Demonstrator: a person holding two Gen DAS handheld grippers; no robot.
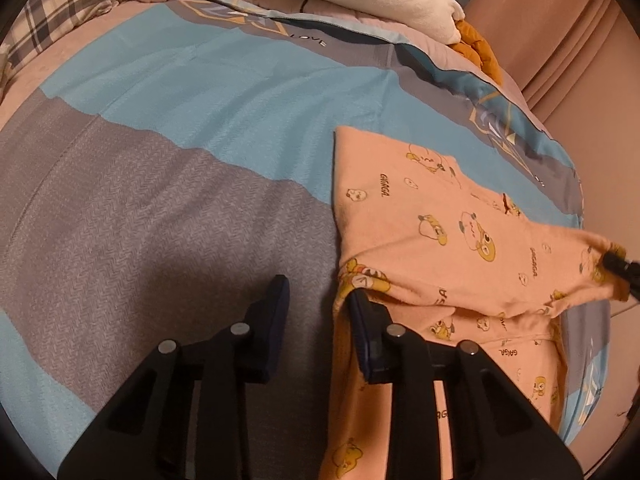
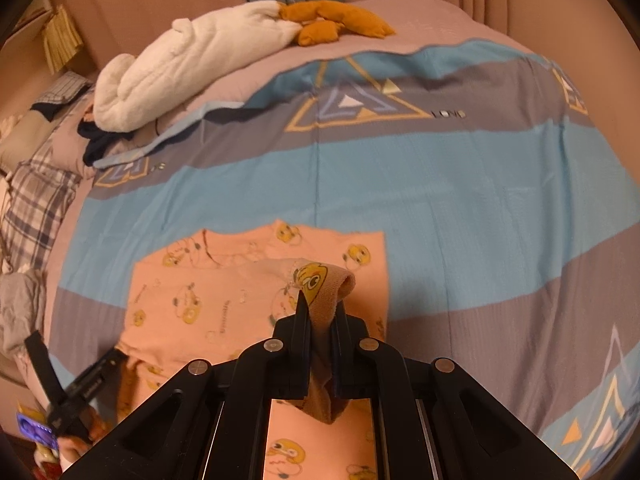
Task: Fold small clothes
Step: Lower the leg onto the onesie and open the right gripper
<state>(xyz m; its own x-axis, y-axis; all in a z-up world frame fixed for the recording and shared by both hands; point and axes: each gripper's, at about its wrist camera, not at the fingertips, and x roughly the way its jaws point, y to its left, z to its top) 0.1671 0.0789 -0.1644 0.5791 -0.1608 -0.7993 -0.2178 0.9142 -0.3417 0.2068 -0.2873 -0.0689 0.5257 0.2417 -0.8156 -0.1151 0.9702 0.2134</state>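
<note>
On the striped bedspread (image 1: 180, 92), right tool (image 2: 320, 300) clenches the pink garment (image 1: 440, 216); left tool (image 1: 318, 300) released.

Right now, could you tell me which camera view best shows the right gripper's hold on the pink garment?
The right wrist view: the right gripper is shut on the pink garment edge, close up. The left wrist view shows only its tip at the frame edge.

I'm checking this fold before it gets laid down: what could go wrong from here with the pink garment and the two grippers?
1. The left gripper has open jaws, and the pink garment lies over one finger only; that corner may slip off and sag.
2. The right gripper pinches only a narrow cuff, so pulling could stretch it or skew the fold.
3. The folded edge may land crooked on the bedspread.
</note>
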